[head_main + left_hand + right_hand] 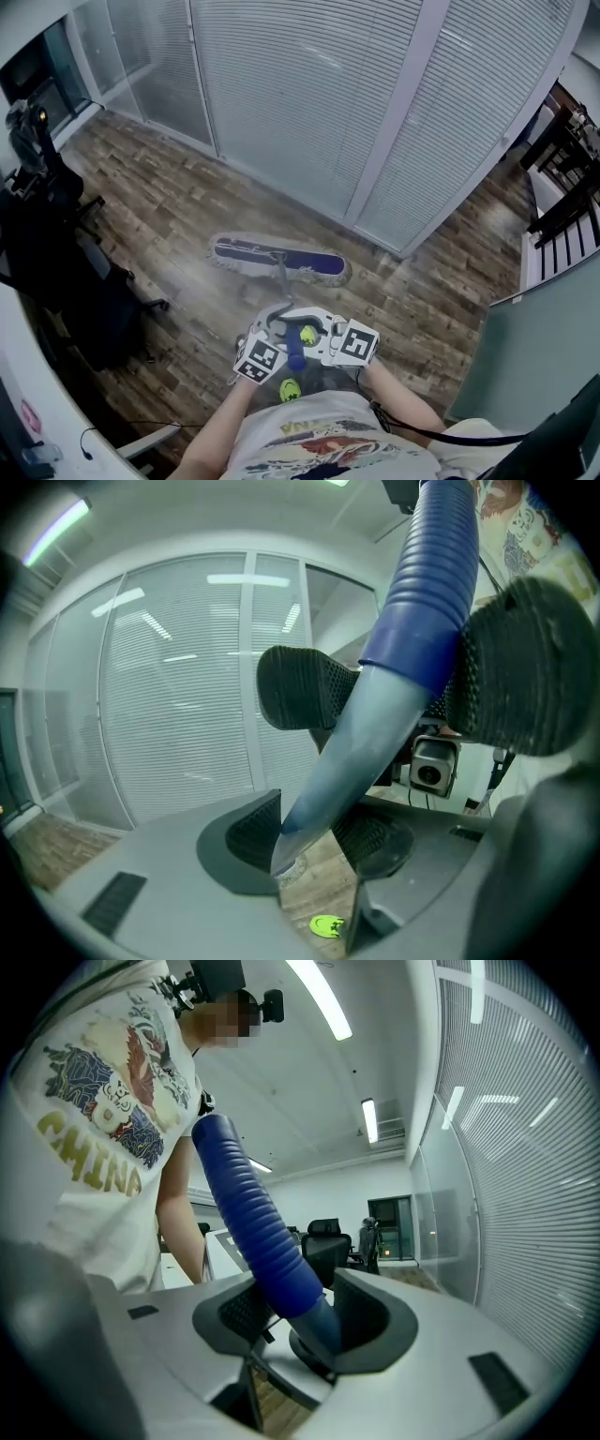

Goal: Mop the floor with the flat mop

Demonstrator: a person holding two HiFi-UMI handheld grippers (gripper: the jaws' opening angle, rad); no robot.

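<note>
The flat mop's blue head with a pale fringe [277, 260] lies on the wood floor in front of me. Its thin pole [281, 283] rises to my two grippers, held close together. My left gripper [274, 337] is shut on the grey-blue pole [352, 752], which passes between its pads [248, 841]. My right gripper [314, 337] is shut on the blue ribbed grip [258, 1232] higher up the handle, with its pads [370, 1312] pressed on either side. The left gripper view shows the right gripper's dark fingers [300, 688] clamped on that blue grip [431, 583].
A curved glass wall with white blinds [356, 94] stands just beyond the mop head. Black office chairs [66, 281] and a white desk edge [37, 403] are at the left. A dark rack [567, 178] and a teal partition [534, 356] are at the right.
</note>
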